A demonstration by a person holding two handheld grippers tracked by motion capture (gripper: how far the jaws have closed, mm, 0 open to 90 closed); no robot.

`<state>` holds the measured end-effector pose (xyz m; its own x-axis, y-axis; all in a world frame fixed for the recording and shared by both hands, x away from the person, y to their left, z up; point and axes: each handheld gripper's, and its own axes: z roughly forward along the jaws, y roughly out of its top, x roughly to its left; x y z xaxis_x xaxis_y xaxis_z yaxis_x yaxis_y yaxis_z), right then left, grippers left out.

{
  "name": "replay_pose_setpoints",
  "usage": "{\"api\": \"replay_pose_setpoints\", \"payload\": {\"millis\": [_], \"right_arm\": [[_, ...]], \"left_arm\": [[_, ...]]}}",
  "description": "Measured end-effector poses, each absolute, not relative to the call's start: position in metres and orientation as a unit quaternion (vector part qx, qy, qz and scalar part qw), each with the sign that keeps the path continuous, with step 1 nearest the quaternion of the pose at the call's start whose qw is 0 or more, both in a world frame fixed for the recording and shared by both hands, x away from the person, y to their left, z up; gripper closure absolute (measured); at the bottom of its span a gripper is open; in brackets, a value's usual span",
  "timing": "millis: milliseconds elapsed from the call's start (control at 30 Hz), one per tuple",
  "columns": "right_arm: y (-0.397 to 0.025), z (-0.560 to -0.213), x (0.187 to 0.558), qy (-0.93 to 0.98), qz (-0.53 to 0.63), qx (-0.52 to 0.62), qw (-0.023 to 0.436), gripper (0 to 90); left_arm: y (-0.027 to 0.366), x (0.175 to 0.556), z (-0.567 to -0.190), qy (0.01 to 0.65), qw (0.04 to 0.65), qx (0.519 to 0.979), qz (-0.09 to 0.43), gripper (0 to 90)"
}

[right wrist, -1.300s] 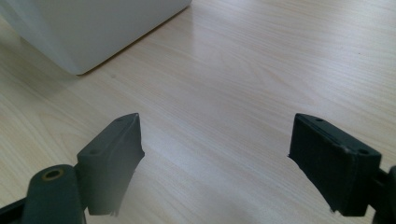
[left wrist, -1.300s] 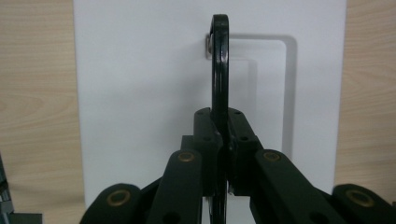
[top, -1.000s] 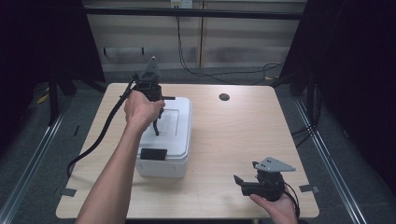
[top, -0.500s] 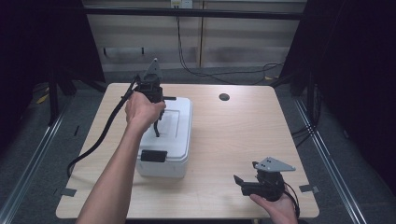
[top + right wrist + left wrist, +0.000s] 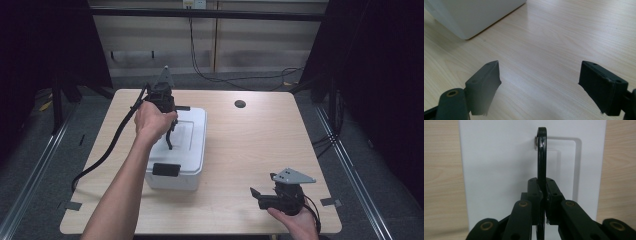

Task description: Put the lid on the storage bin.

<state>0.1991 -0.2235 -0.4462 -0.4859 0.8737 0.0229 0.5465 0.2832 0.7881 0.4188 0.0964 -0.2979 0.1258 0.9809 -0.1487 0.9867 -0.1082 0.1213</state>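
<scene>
Nothing has shifted: left tool stays clamped on the smooth white box's curved black handle; right tool gapes wide.

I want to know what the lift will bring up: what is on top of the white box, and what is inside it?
On the white box lid, a black handle stands upright, clamped by the left tool. A black latch sits on the front. The lid is shut, so the inside is hidden.

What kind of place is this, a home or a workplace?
Most likely a lab or a recording station. A bare wooden table stands between dark curtains, cables run across the floor behind it, and a person holds the left tool shut on the handle of a white box.
</scene>
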Motion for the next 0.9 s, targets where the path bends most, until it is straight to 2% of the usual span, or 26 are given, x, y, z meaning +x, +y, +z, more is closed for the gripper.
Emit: {"api": "replay_pose_setpoints", "payload": {"millis": [133, 500, 700, 900], "right_arm": [[-0.224, -0.446, 0.199, 0.772, 0.383, 0.460, 0.213, 16.5], [-0.223, -0.446, 0.199, 0.773, 0.381, 0.460, 0.214, 16.5], [-0.223, -0.447, 0.199, 0.773, 0.381, 0.460, 0.213, 16.5], [-0.223, -0.446, 0.199, 0.773, 0.381, 0.460, 0.212, 16.6]], "left_arm": [[0.097, 0.418, -0.299, 0.675, 0.106, 0.730, -0.014, 84.3], [0.098, 0.418, -0.299, 0.671, 0.119, 0.732, -0.014, 83.7], [0.100, 0.419, -0.299, 0.664, 0.123, 0.738, -0.001, 73.4], [0.108, 0.421, -0.292, 0.646, 0.143, 0.750, -0.003, 53.8]]}}
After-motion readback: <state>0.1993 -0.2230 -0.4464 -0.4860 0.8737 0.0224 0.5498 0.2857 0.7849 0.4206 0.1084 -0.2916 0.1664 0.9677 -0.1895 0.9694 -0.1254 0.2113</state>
